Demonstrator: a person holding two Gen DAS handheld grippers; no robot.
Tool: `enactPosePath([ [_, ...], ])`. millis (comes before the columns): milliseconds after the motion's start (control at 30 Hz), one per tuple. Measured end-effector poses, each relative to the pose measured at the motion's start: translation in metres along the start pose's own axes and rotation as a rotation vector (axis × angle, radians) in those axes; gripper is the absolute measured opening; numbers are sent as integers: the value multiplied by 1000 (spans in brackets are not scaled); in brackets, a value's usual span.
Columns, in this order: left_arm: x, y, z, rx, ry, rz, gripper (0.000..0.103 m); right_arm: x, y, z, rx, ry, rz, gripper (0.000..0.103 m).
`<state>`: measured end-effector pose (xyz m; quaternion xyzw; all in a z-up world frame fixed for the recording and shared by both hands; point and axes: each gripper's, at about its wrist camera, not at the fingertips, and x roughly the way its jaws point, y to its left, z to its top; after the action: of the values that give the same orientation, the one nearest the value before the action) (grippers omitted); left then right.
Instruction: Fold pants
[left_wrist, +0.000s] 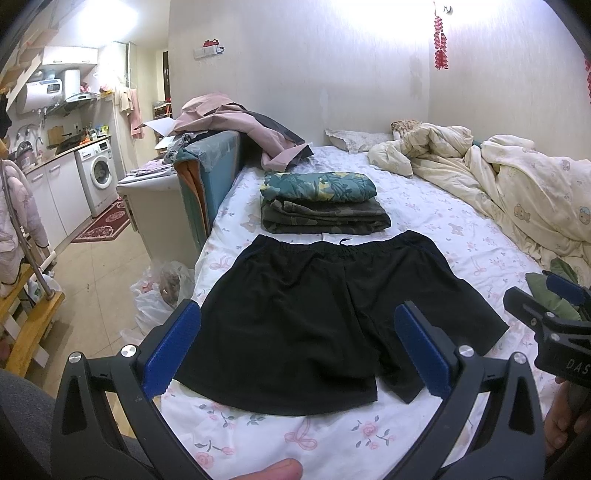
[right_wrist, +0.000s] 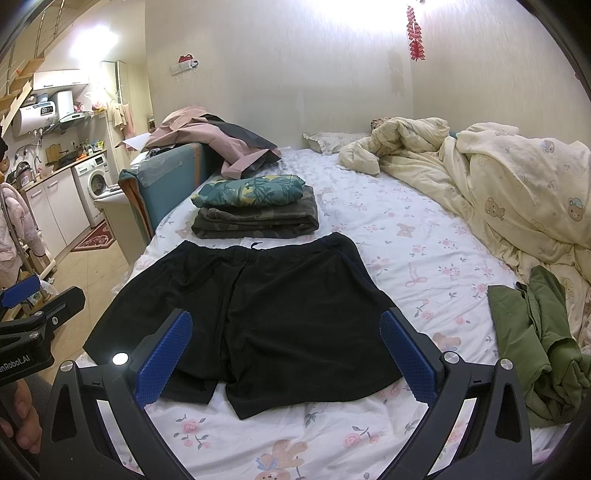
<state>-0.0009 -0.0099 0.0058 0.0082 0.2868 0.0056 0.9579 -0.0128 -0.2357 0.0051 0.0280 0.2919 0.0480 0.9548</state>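
Hovering above flat black shorts (left_wrist: 332, 314) on bed sheet (left_wrist: 424, 221), left gripper (left_wrist: 295, 347) and right gripper (right_wrist: 286, 350) spread wide, empty; fold unstarted, next likely pinching a side edge.

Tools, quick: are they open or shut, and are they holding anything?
Left tool: open, holding nothing, above the black shorts.
Right tool: open, holding nothing, above the same shorts.

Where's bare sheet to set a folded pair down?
Free: sheet between black shorts, duvet and green garment; also the near strip below the hems. Crowded: folded stack right behind the waistband.
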Motion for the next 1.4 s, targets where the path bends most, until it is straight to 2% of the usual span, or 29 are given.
enactPosePath([
  [1367, -3, 1, 2, 4, -10, 3, 103, -1, 1, 1, 0, -3, 0, 103],
  [1400, -4, 9, 4, 3, -9, 2, 103, 0, -1, 1, -1, -3, -1, 103],
])
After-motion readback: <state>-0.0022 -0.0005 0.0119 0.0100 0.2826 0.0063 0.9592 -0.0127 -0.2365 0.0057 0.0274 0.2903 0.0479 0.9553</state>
